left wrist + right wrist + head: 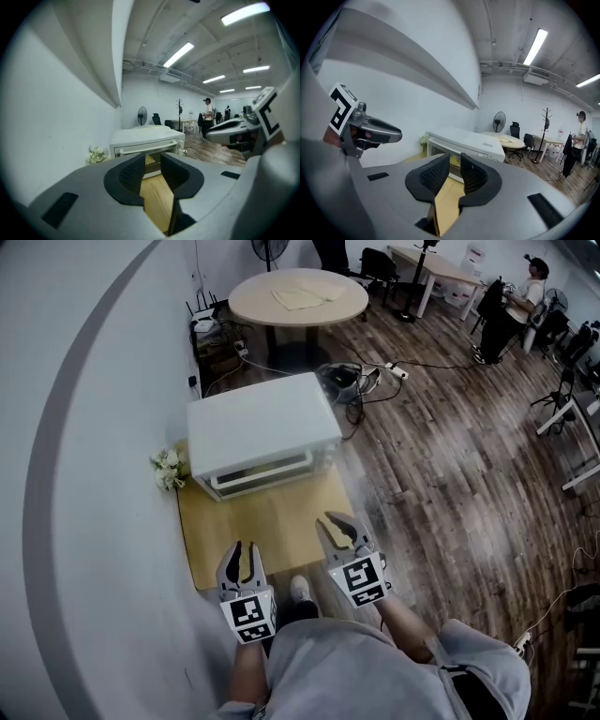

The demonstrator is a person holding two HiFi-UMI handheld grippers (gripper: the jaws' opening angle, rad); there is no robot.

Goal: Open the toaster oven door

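As the head view looks down, the white oven [262, 432] sits on a wood bench [272, 540] by the wall. Its door is shut. Flowers [169, 470] sit just beside its left corner. The left gripper [244, 554] and the right gripper [337, 526] hover over the near end of the bench, both apart from the oven.

In the left gripper view, the jaws stand apart with nothing between them. The oven is straight ahead, with its handle [150, 146] across the top of the door.

In the right gripper view, the jaws are apart too and hold nothing. The oven is ahead, and the left gripper shows at the left.
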